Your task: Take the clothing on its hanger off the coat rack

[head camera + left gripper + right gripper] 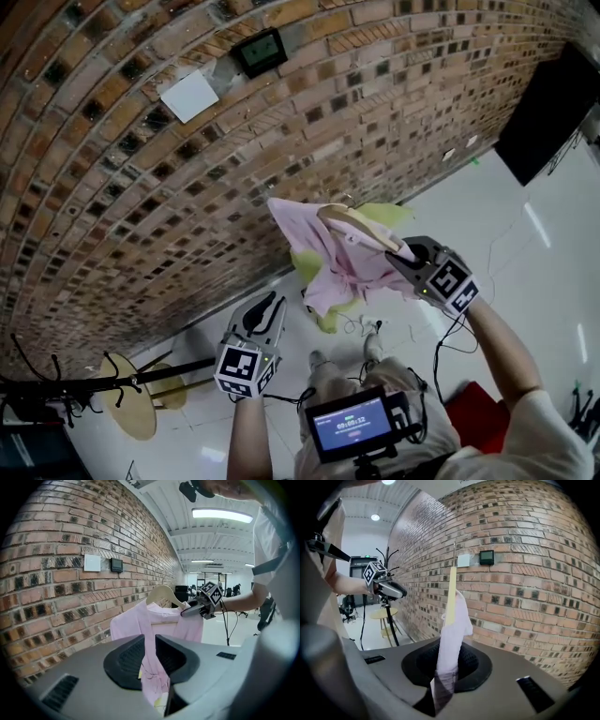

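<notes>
Clothing [323, 272] on hanger [356, 225] clamped in right tongs [401, 260].

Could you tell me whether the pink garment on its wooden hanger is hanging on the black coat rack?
No: the right gripper holds the pink garment on its wooden hanger, well clear of the black coat rack.

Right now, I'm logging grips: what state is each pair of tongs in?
Left tongs: open, gripping nothing.
Right tongs: shut on the pink shirt at its hanger.
</notes>
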Demonstrator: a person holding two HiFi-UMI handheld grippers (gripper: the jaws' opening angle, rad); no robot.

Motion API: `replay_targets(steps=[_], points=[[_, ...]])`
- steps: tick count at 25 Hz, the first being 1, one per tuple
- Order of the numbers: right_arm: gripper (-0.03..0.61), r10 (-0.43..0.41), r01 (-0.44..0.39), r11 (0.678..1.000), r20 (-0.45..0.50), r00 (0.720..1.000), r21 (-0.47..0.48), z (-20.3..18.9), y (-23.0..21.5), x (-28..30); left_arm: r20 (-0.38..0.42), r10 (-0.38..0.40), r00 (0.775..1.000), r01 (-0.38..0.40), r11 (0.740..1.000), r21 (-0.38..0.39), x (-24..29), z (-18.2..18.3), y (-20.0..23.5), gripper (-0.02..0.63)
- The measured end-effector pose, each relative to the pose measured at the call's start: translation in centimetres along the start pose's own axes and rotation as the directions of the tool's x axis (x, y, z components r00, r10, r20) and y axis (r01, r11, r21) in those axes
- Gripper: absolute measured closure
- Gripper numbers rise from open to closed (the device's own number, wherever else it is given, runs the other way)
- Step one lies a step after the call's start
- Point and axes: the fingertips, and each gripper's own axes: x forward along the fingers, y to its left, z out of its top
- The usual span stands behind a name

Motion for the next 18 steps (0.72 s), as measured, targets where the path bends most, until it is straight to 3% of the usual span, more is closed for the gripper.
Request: replay_targets(steps=[8,18], points=[[0.546,-0.011,0.011,1.000,-0.010,1.000,0.014,-2.6,-0.6,4.1,-0.014,-0.031,0.999,0.030,0.999,-0.028,2.0,-1.9,0.6,0.545],[0.545,-0.003,0.005,0.999,-0.041,0.999,0.053,-4.4,-0.2,10.2,-0.042,-0.060,0.997,0.056,0.994,-0.093,2.7,-5.7,5.6,0.545]])
